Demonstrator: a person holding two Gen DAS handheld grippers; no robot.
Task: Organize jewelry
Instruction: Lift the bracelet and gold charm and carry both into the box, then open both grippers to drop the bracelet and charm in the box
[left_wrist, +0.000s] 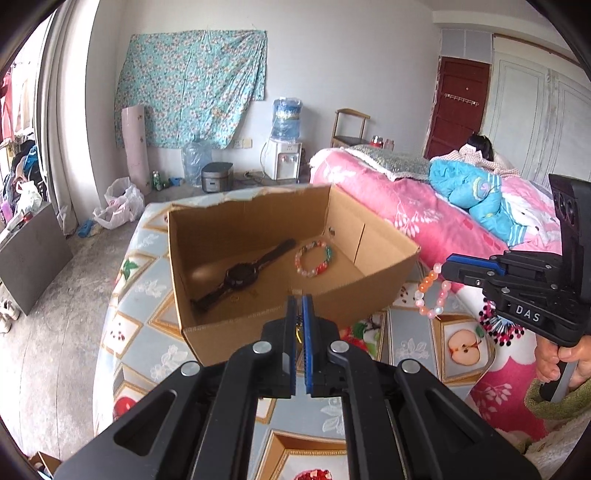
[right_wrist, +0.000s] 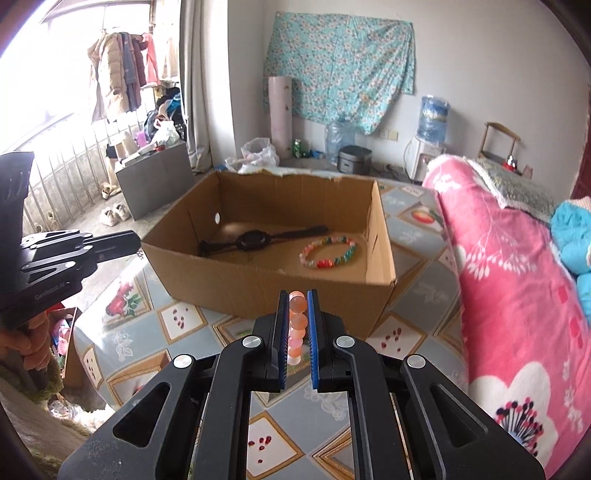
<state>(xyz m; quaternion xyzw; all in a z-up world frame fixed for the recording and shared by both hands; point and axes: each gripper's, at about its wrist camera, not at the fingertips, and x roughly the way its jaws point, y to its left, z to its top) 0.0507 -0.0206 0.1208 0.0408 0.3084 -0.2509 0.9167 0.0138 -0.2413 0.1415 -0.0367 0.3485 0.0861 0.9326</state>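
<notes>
An orange-and-pink bead bracelet (right_wrist: 297, 328) is pinched between the pads of the right gripper (right_wrist: 297, 295), its loop dangling below. Ahead of both grippers, in the open cardboard box (left_wrist: 388, 266), lie a dark wristwatch (left_wrist: 242, 275), strap stretched flat, and to its right a multicoloured bead bracelet (left_wrist: 314, 258).

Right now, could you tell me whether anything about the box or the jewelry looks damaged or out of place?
The cardboard box has a ragged, torn far rim. Inside, the watch and multicolored bead bracelet lie flat. The pink bead bracelet dangles from the right gripper, outside the box.
</notes>
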